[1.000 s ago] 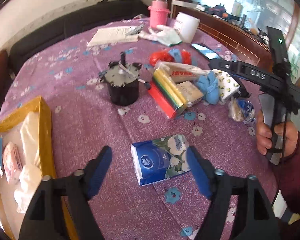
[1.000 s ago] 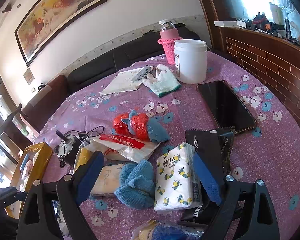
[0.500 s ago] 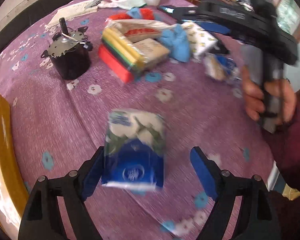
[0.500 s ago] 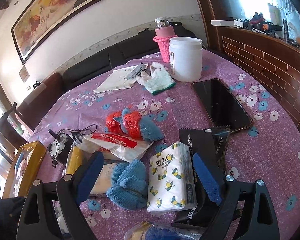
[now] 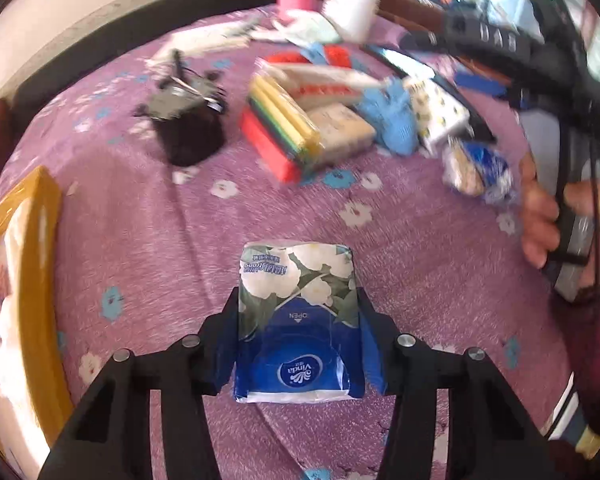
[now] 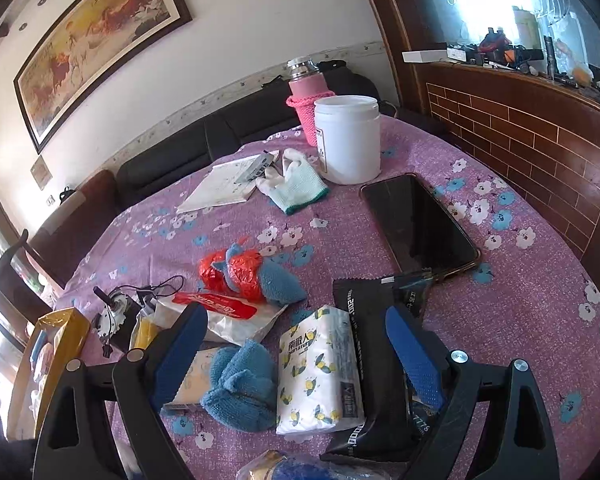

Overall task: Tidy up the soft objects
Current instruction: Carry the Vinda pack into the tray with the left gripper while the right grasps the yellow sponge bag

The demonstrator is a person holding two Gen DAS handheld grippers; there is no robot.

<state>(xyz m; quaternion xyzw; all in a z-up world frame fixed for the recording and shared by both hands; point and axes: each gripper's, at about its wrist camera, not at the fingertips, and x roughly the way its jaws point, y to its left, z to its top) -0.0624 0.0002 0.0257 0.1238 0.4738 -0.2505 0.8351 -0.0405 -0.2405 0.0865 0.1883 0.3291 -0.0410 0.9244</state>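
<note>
- Nearby, the purple flowered tablecloth lies bare around the blue tissue pack, with open cloth on its far side up to the heap of things.
- At the table's left edge sits a yellow box with pale soft things in it; it is well apart from the tissue pack.
- Across the open cloth lie a black motor part, a stack of coloured sponges and a blue knitted cloth, crowded close together.
- The left gripper is closing its jaws on the tissue pack; both pads lie against the pack's sides, which bulge slightly between them.
- The right gripper stands spread wide with nothing between its pads; a hand holds it by the table's right edge.
- Under the right gripper lie the blue knitted cloth, a white lemon-print tissue pack and a black packet, touching side by side.
- Farther off, a phone lies flat near the brick-patterned ledge, and a white tub stands beside a pale glove.
</note>
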